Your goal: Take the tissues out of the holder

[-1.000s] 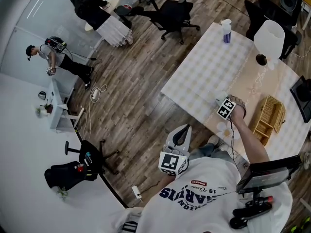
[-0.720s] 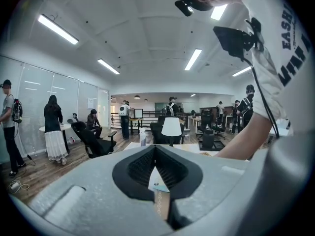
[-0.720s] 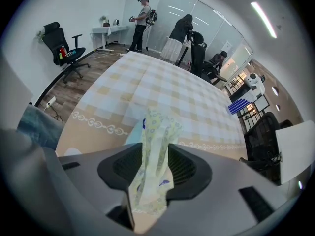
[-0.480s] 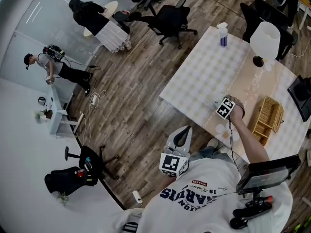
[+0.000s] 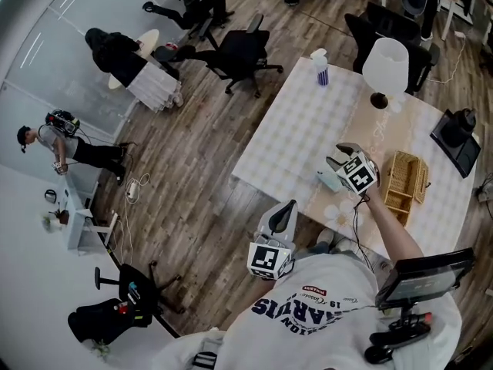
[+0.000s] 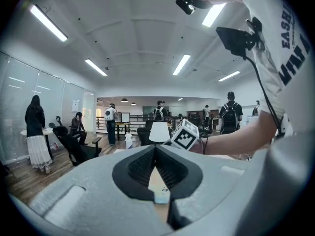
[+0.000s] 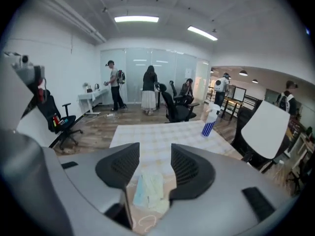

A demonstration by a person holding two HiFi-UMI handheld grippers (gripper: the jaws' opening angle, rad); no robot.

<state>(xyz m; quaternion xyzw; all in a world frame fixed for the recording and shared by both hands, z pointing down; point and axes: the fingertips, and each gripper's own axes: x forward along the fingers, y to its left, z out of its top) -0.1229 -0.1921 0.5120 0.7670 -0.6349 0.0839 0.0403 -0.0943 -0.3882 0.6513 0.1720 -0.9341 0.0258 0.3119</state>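
As right claw (image 7: 155,152), empty, has just been opening above tissues (image 7: 147,193), wicker holder (image 5: 404,182) nearby, left claw (image 6: 155,149) closed.

1 overhead — 2 along jaws, table (image 5: 293,137) shared

Checked pale tablecloth (image 5: 293,129); tan wicker holder (image 5: 404,183); pale-blue tissues (image 7: 147,193).

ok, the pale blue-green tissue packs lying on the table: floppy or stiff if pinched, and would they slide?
The pale blue-green tissue packs look soft and rumpled at the edges, so probably floppy when pinched. They lie flat and thin on the table, so likely light; a push would probably slide them, not tip them.
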